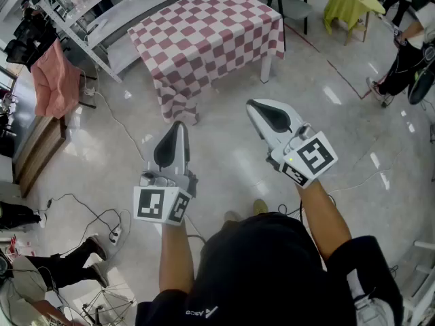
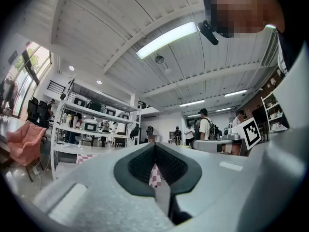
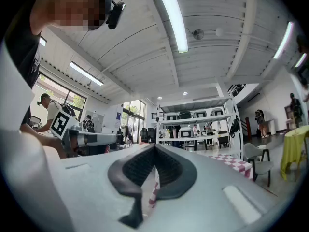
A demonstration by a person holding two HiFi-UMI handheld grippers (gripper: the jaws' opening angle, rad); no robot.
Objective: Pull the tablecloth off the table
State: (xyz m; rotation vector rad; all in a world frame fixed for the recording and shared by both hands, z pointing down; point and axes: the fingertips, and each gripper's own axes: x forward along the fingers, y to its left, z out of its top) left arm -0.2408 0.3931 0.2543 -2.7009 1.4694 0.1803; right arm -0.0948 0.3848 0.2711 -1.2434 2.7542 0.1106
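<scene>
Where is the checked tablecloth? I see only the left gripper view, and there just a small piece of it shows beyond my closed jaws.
Observer: The tablecloth covers the whole table, which stands ahead of you across the floor. The left gripper does not touch it.
Operator: Does the right gripper hold anything?
Observer: No. The right gripper is shut and empty, in the air beside the left one.
Operator: Which part of the cloth is nearest?
Observer: The corner that hangs down toward the floor, in line with the left gripper.
</scene>
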